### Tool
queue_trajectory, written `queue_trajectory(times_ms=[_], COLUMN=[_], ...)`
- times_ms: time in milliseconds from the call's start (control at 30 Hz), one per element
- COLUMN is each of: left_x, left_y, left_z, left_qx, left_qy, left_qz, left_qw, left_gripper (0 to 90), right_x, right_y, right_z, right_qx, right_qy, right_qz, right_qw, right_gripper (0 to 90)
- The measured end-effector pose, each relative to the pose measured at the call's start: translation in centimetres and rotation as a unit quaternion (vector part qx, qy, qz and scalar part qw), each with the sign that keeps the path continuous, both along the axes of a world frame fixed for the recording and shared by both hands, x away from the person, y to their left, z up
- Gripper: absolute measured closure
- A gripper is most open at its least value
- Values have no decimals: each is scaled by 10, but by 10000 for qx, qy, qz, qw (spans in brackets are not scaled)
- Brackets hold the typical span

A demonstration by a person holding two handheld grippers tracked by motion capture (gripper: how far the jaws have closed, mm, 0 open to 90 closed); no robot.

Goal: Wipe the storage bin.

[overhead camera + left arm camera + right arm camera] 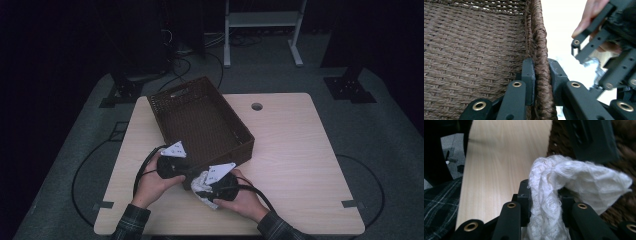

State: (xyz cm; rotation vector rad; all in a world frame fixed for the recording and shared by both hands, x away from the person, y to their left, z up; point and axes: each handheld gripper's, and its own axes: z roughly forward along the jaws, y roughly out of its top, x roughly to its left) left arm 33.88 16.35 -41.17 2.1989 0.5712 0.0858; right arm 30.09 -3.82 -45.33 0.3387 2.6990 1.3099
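- Both grippers are seen from the high view at the near edge of a pale wooden table (300, 150), ringed by grey floor and dark stands.
- Left gripper (541, 82): jaws are clamped on the wicker basket (474, 57) wall.
- Right gripper (545, 202): a white cloth (564, 177) is pinched, just beside the basket.

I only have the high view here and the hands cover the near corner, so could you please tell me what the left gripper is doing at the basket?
Observer: The left gripper is shut on the basket wall, one jaw inside, one outside.
Operator: And the right gripper?
Observer: The right gripper is clamped on a white cloth.
Operator: Is the cloth inside the basket?
Observer: It hangs beside the woven wall, above the table.
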Motion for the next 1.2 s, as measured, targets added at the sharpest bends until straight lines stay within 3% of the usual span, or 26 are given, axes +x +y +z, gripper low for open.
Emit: queue_trajectory(times_ms=[367,533,833,1033,1100,1200], left_x=[0,0,0,0,-1,0], left_y=[0,0,0,0,-1,-1], left_z=[0,0,0,0,-1,-1], left_qx=[11,7,-7,-13,-19,-30], left_qy=[-8,-9,4,16,33,22], left_qz=[-6,-1,6,8,25,22], left_qw=[10000,10000,10000,10000,10000,10000], left_gripper=[774,774,773,773,773,773], right_x=[-9,-7,0,5,8,10], right_y=[15,22,24,20,19,16], right_z=[9,6,-5,-18,-22,-24], right_qx=[222,183,68,-97,-206,-158], right_qy=[-115,-215,-21,234,217,298], right_qz=[123,102,48,-28,-32,-42], right_qw=[9996,9995,10000,9997,9995,9994], right_gripper=[702,703,705,704,705,707])
